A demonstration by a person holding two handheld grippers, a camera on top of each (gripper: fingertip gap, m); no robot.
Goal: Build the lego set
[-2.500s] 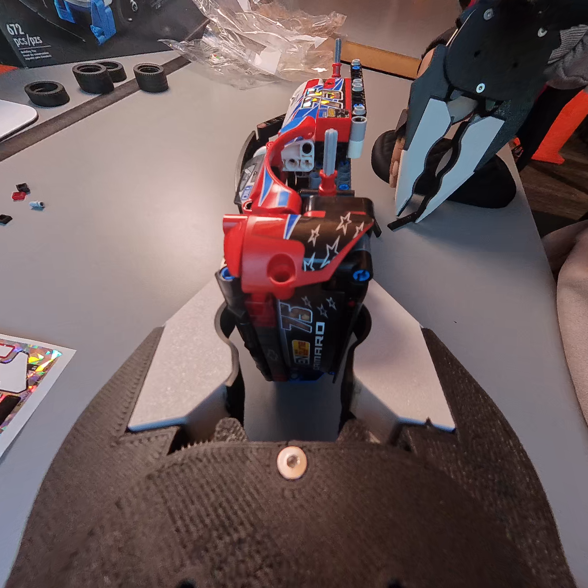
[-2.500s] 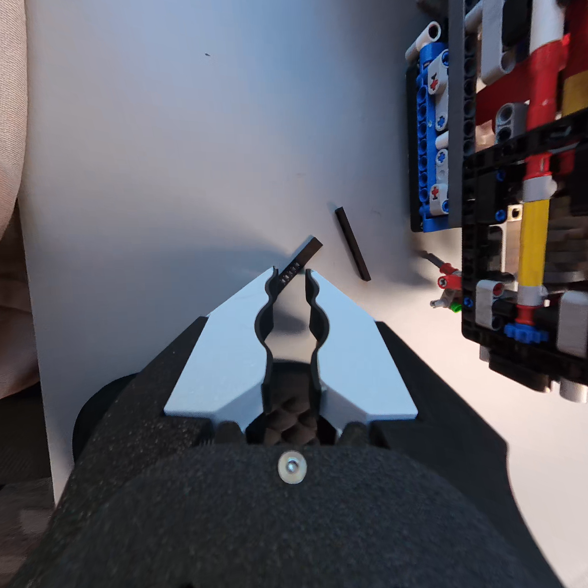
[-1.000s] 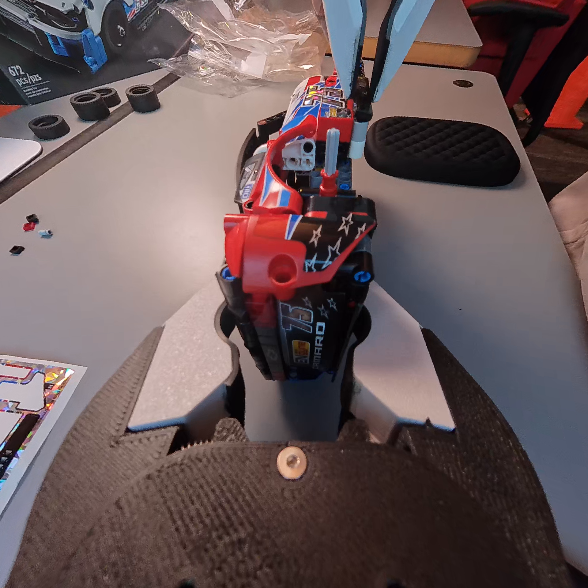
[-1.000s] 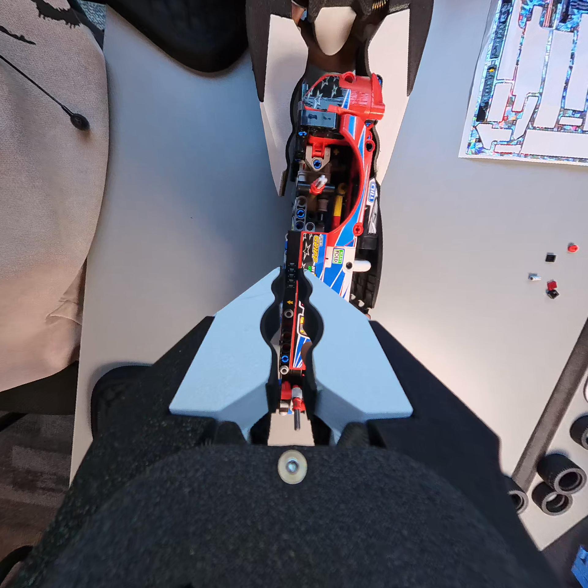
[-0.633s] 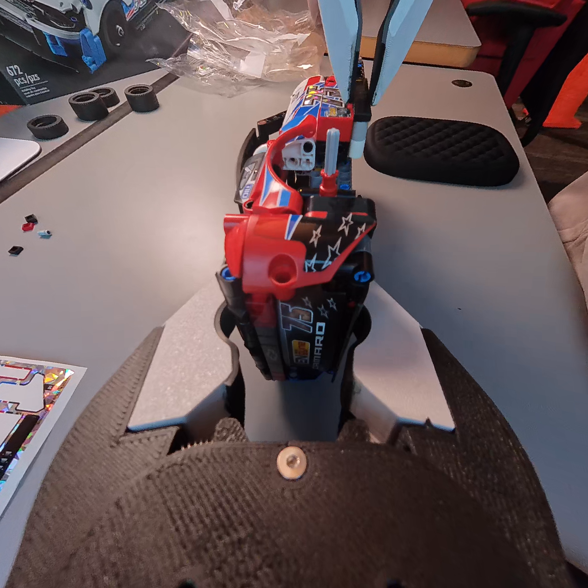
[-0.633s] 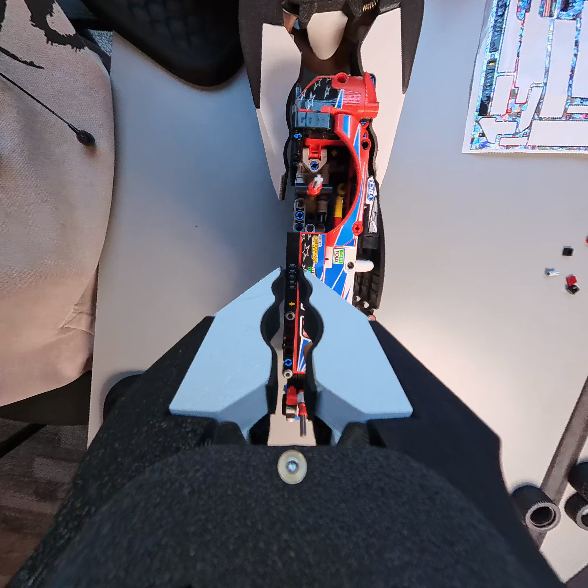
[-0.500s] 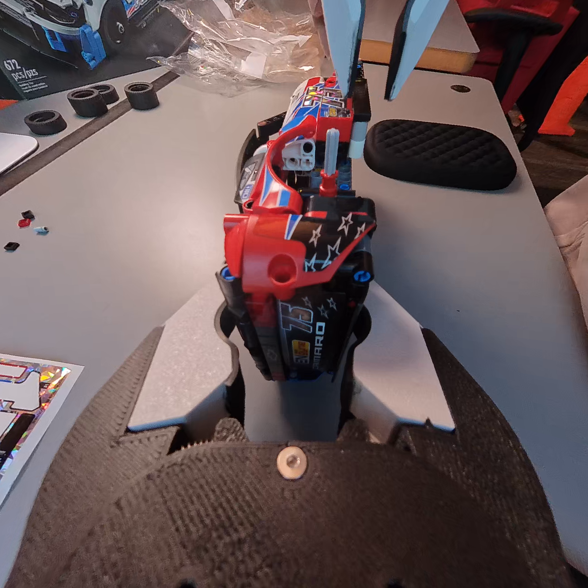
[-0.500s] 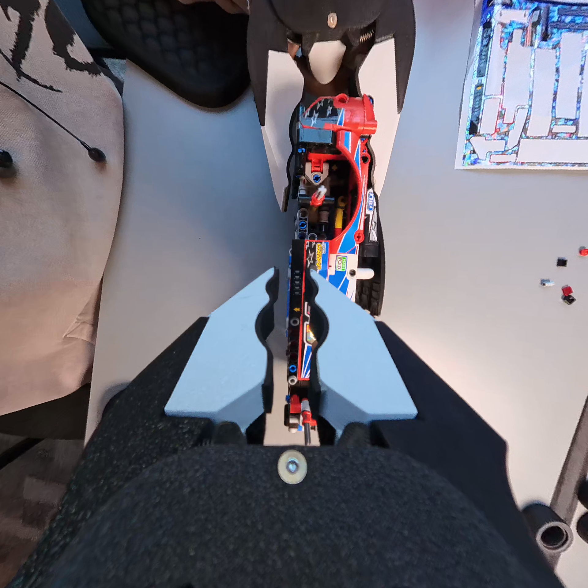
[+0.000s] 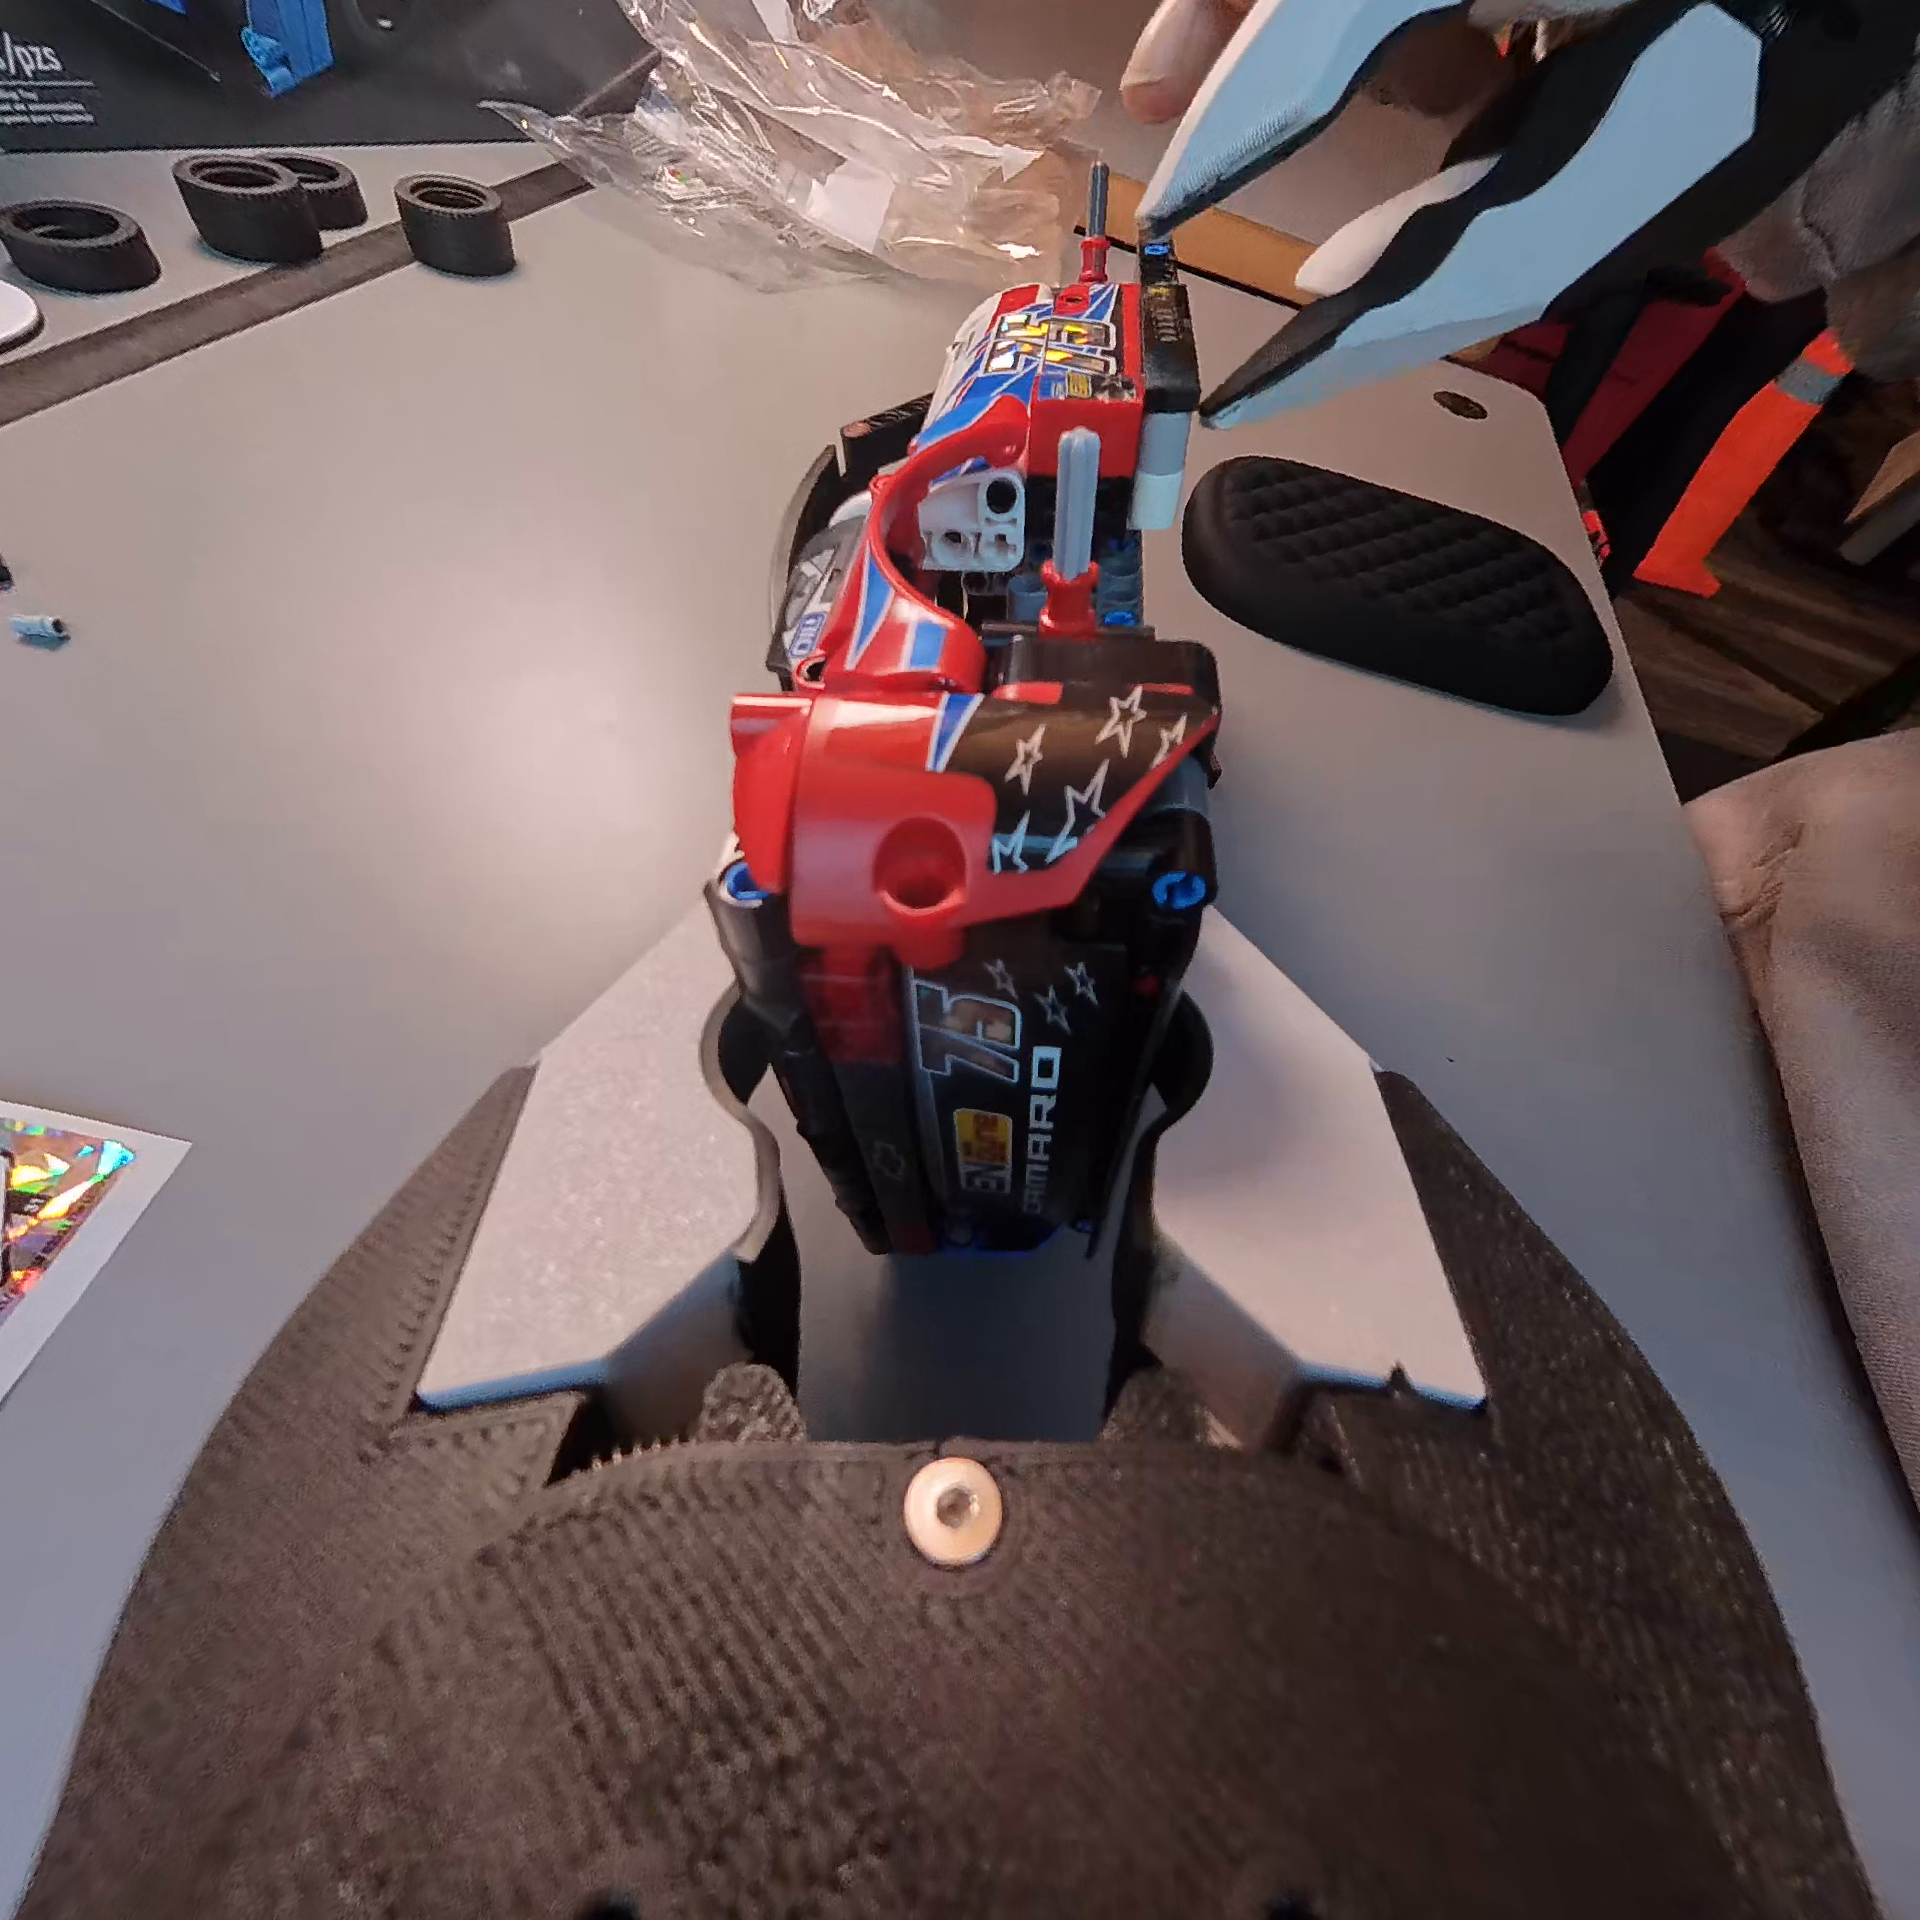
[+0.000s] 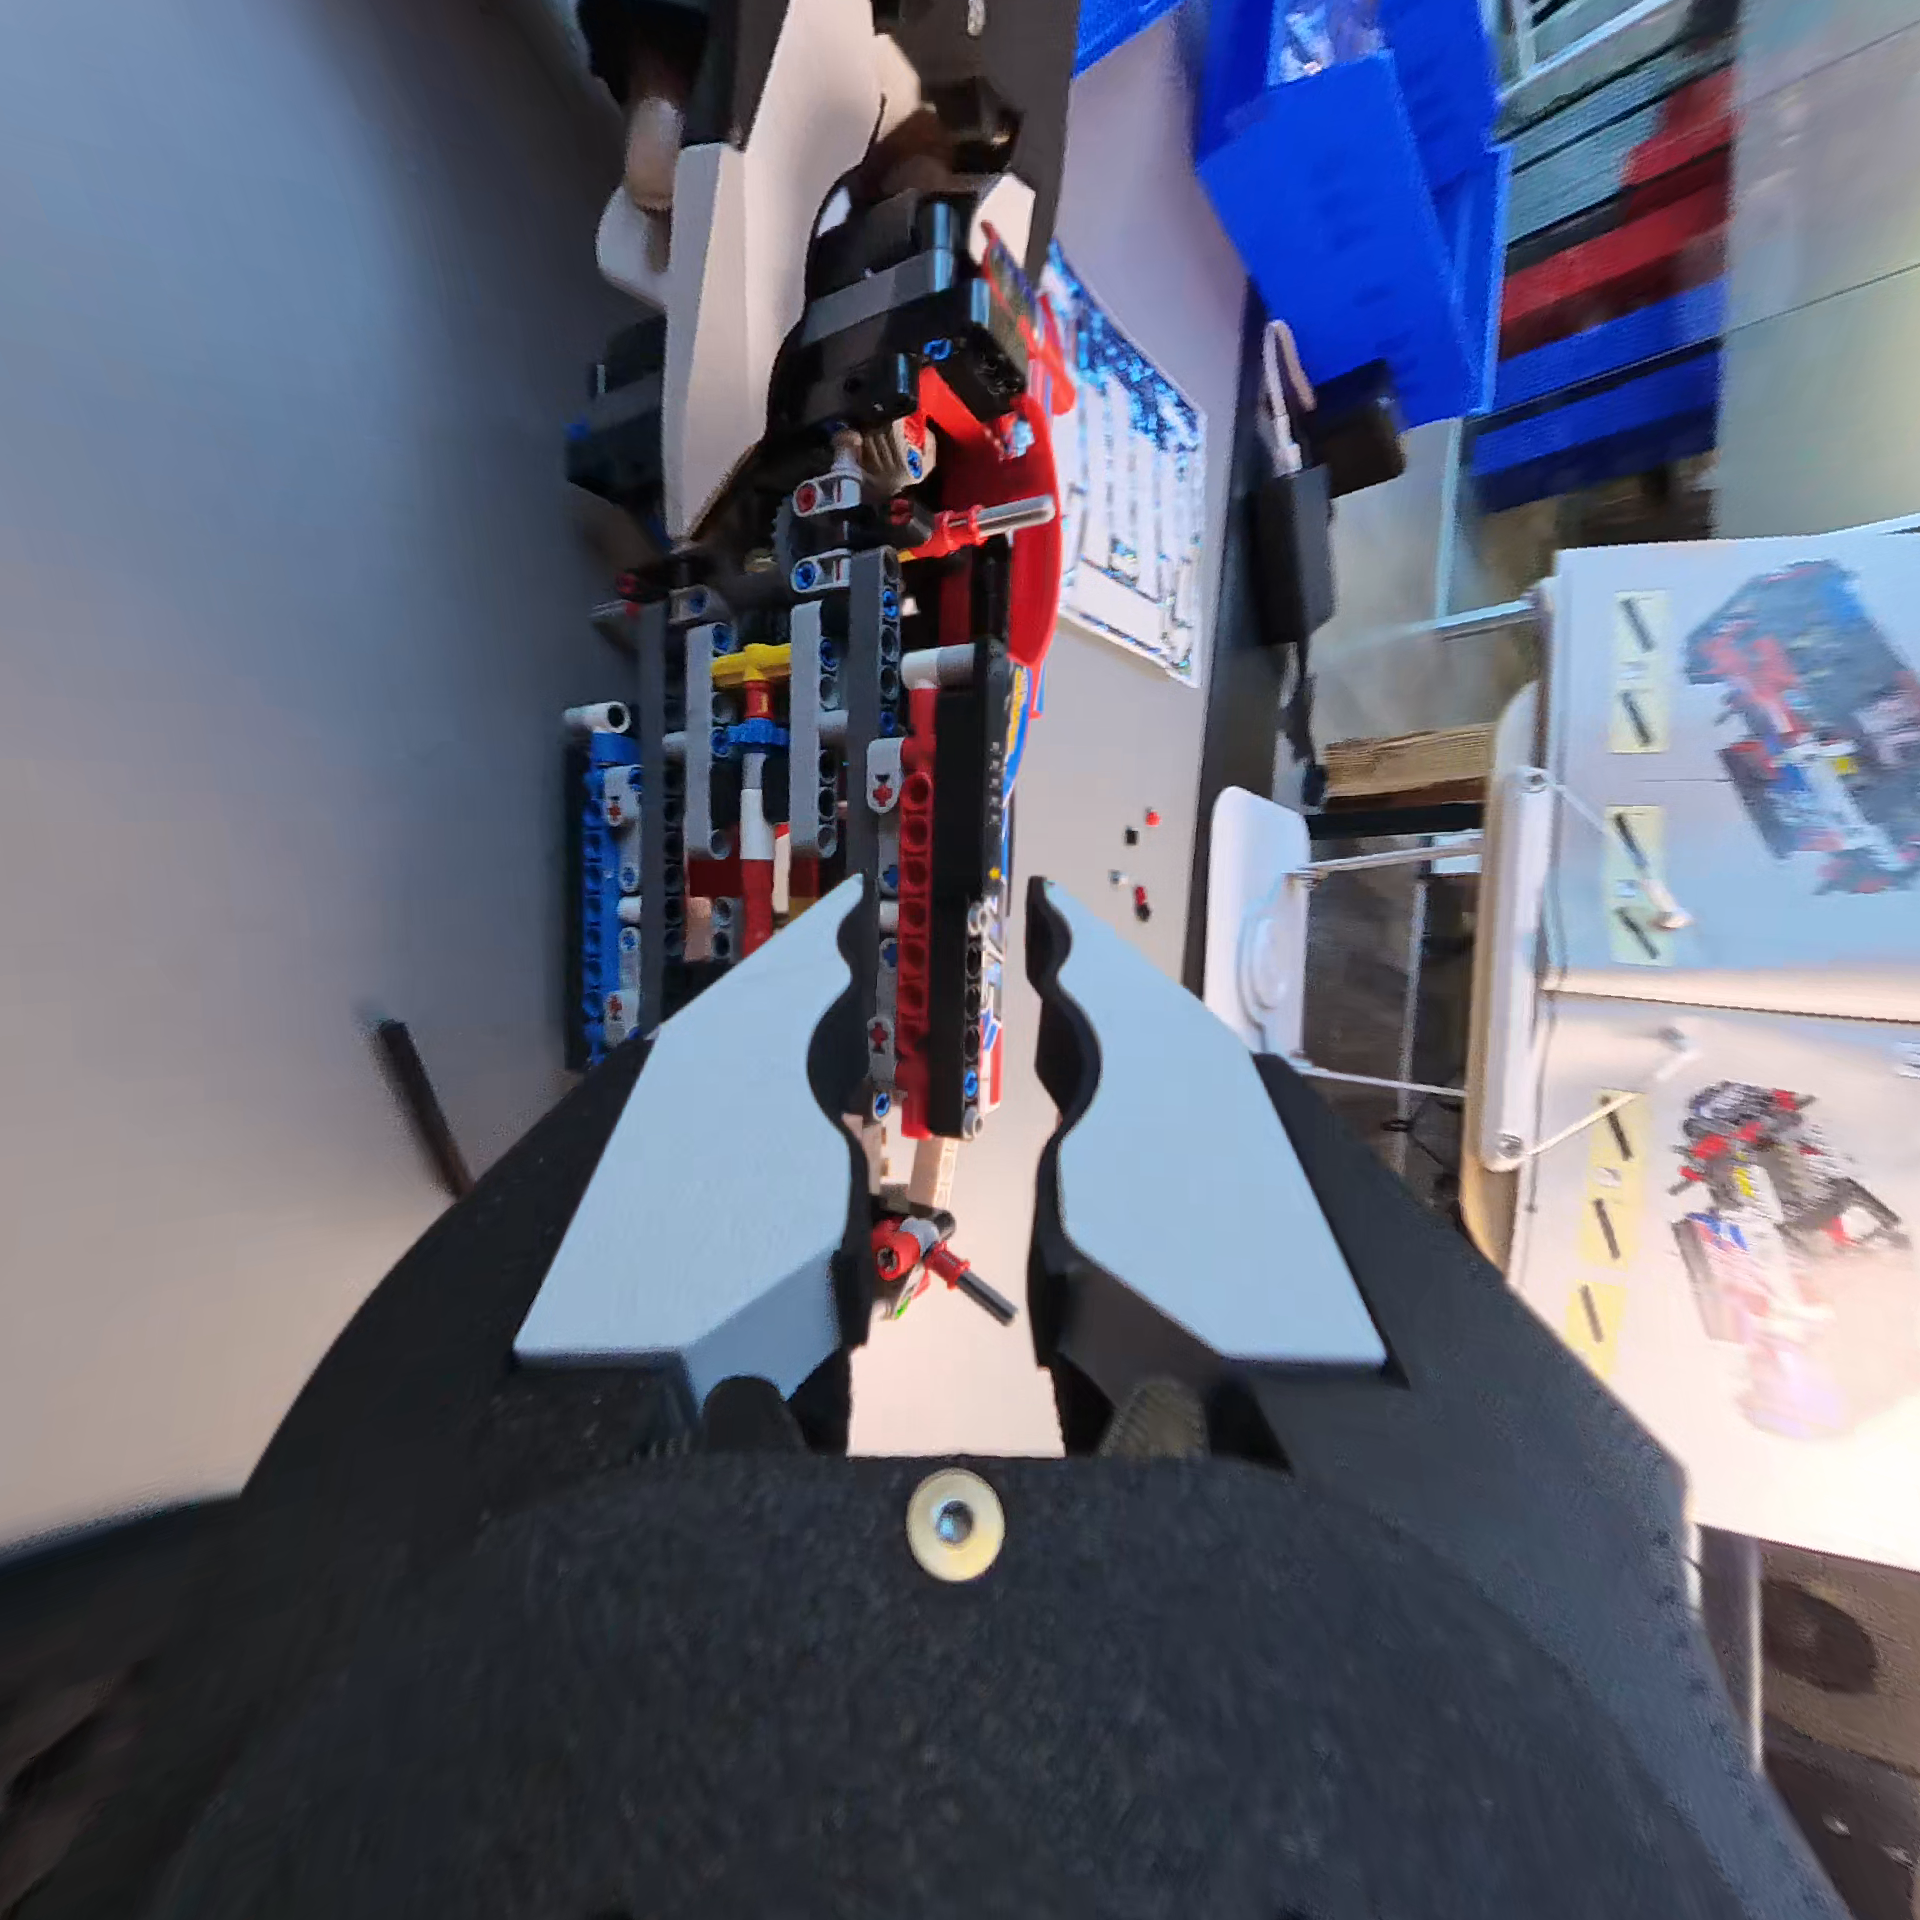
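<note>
Left gripper [image 9: 961, 1049] clamps the near end of the car [image 9: 997, 790], which stands on its side on the grey table [image 9: 416, 623], nose pointing far. Right gripper [image 9: 1169, 312] is spread apart at the far end of the car, one fingertip above and one beside a black strip [image 9: 1166, 332] on the car's upper right edge; in its own view its fingers [image 10: 727, 1122] flank the car's end without pressing it. Black pad [image 9: 1392, 582] lies right of the car. Three tyres [image 9: 249, 208] and a crumpled plastic bag [image 9: 831, 156] lie at far left. Sticker sheet [image 9: 52, 1195] lies at near left. Instruction booklet [image 10: 1714, 935] stands beyond the table.
</note>
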